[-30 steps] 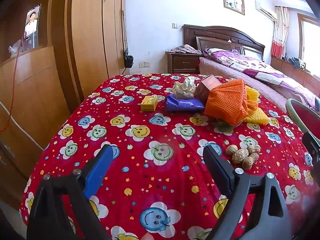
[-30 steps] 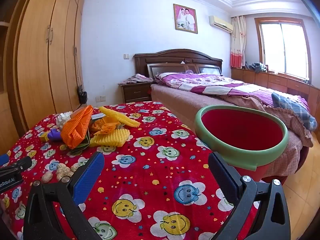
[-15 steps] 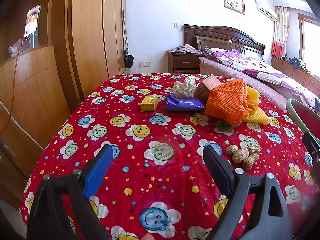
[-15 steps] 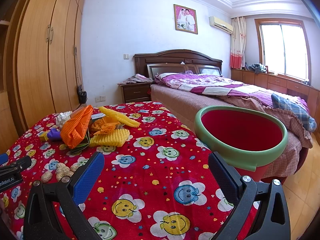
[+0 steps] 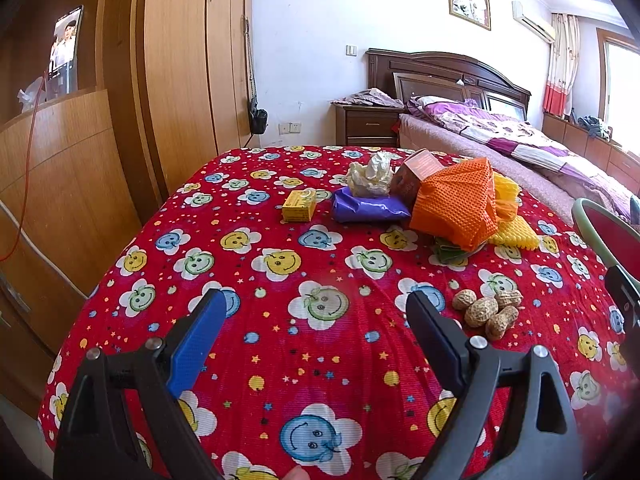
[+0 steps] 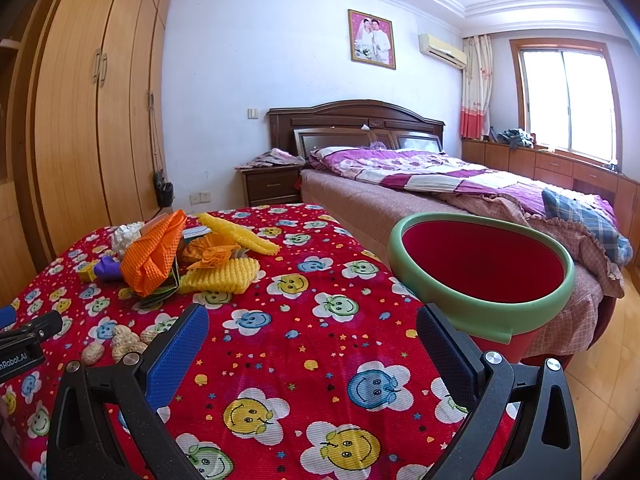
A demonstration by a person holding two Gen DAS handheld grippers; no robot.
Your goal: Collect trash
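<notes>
Nearest the cameras, both pairs of tongs hang above the bench with their jaws spread wide and nothing between them: the left tongs [image 5: 314, 320] over a smiley flower on the red patterned cloth [image 5: 280, 344], the right tongs [image 6: 312, 332] over the cloth's near right part.

Taking the peanuts [image 5: 488, 310] as the landmark: this small cluster of shells lies on the cloth just right of the left tongs' right finger, touching nothing else. In the right wrist view the same peanuts [image 6: 120, 340] sit left of the right tongs' blue pad.

Well right of the peanuts, beyond the bench edge, stands the red bin with a green rim [image 6: 476, 308]; its inside looks bare.

Behind the peanuts lies the heap of trash. A crumpled orange foam net [image 5: 456, 204] is the closest piece, resting on some green paper [image 5: 448, 250]. Yellow foam netting [image 5: 516, 234] touches its right side. To the left of the net are a purple wrapper [image 5: 368, 208], with a wad of white paper [image 5: 370, 174] and an orange carton [image 5: 416, 170] behind it. Farther left, a small yellow box [image 5: 299, 206] sits apart.

Beyond the bench stand a bed [image 6: 440, 184], a nightstand [image 6: 272, 186] and a wooden wardrobe [image 6: 100, 120].
</notes>
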